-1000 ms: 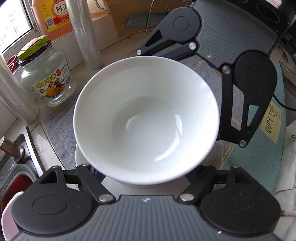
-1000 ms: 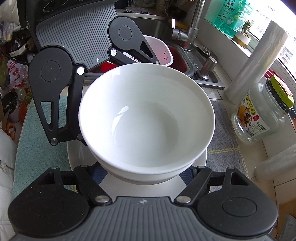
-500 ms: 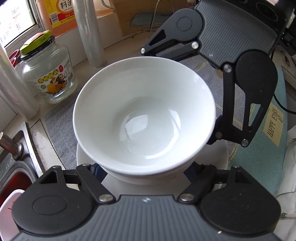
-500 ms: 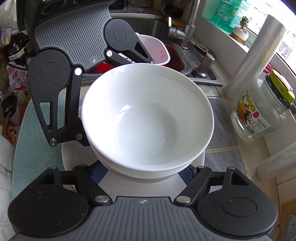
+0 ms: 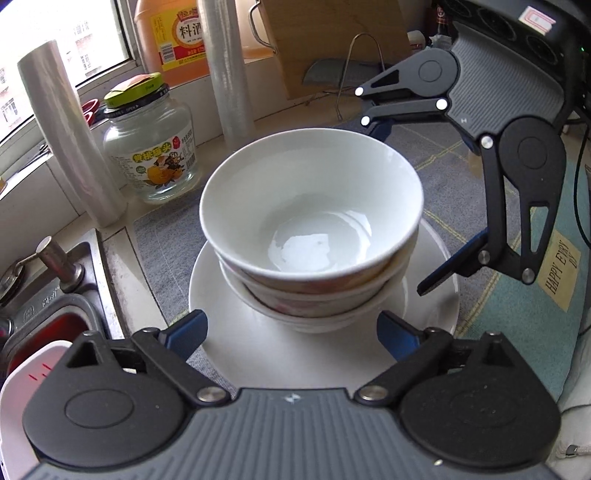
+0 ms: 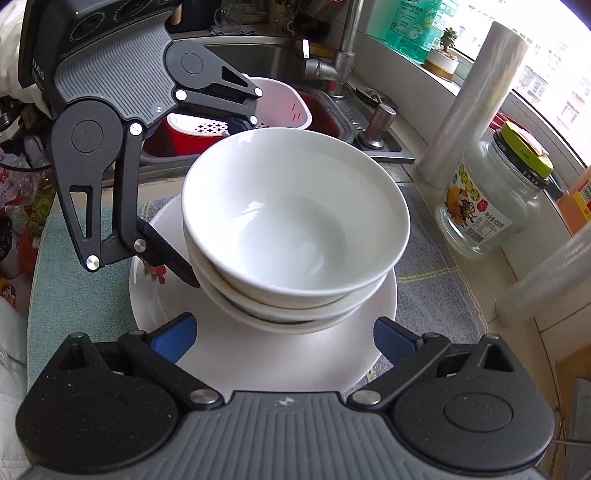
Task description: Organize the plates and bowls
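Observation:
A plain white bowl [image 5: 310,221] [image 6: 295,221] sits on top of a stack of bowls; the lower ones show a red pattern. The stack stands on a white plate [image 5: 280,354] [image 6: 258,354] on a grey mat. My left gripper [image 5: 291,332] [image 6: 207,195] and my right gripper [image 6: 284,338] [image 5: 410,201] face each other across the stack. The jaws of both are opening, and the blue pads [image 5: 184,328] [image 6: 395,339] stand clear of the bowls on either side. Neither gripper holds anything.
A glass jar with a green lid [image 5: 147,147] [image 6: 495,199], two rolls of plastic film [image 5: 70,136] [image 5: 225,66] and an orange bottle [image 5: 177,33] line the window side. The sink [image 6: 280,59] holds a red basin with a white colander [image 6: 258,107]. A teal mat [image 5: 535,314] borders the grey one.
Both grippers were shut on the top white bowl's rim; their jaws have since spread and let it go. The bowl now rests on the stack, and the left gripper has drawn back.

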`<state>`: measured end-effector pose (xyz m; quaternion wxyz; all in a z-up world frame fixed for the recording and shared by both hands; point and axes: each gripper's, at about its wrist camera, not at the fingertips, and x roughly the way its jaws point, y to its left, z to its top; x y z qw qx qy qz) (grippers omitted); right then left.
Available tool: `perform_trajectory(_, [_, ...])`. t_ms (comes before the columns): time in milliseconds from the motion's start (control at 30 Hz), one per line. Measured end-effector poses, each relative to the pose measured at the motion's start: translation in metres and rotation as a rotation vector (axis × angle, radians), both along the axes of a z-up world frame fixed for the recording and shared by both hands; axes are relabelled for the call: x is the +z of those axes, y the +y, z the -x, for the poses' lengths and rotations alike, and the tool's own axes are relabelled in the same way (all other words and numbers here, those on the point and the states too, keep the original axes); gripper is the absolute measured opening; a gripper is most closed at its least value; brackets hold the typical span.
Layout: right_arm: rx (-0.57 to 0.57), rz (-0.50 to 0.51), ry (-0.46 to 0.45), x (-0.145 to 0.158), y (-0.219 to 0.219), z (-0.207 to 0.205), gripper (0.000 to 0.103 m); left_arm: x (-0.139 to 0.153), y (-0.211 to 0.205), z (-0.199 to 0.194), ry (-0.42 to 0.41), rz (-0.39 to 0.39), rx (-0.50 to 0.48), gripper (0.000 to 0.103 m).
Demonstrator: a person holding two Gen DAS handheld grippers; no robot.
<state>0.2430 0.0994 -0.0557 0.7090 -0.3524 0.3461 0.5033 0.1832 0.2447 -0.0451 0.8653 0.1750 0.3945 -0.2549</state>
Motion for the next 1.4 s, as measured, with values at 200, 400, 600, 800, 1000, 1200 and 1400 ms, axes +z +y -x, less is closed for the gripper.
perform_trajectory(200, [-0.152, 0.016, -0.042, 0.008, -0.015, 0.016, 0.103, 0.010, -0.002, 0.023, -0.048, 0.039, 0.104, 0.100])
perform_trajectory(400, [-0.348, -0.008, -0.039, 0.016, -0.037, 0.037, 0.103, 0.029, -0.019, 0.057, -0.150, 0.086, 0.257, 0.100])
perform_trajectory(600, [-0.599, -0.083, -0.029, 0.027, -0.069, 0.071, 0.103, 0.045, -0.051, 0.094, -0.180, 0.174, 0.415, 0.101])
perform_trajectory(800, [-0.812, -0.153, -0.001, 0.039, -0.105, 0.106, 0.103, 0.057, -0.078, 0.127, -0.164, 0.236, 0.527, 0.101])
perform_trajectory(1000, [-0.880, -0.187, -0.018, 0.051, -0.126, 0.138, 0.103, 0.073, -0.095, 0.153, -0.171, 0.188, 0.695, 0.101])
perform_trajectory(1200, [-0.870, -0.223, -0.029, 0.064, -0.130, 0.159, 0.103, 0.085, -0.101, 0.166, -0.155, 0.175, 0.749, 0.102])
perform_trajectory(1400, [-0.864, -0.254, -0.023, 0.072, -0.129, 0.168, 0.103, 0.090, -0.102, 0.175, -0.151, 0.157, 0.793, 0.102])
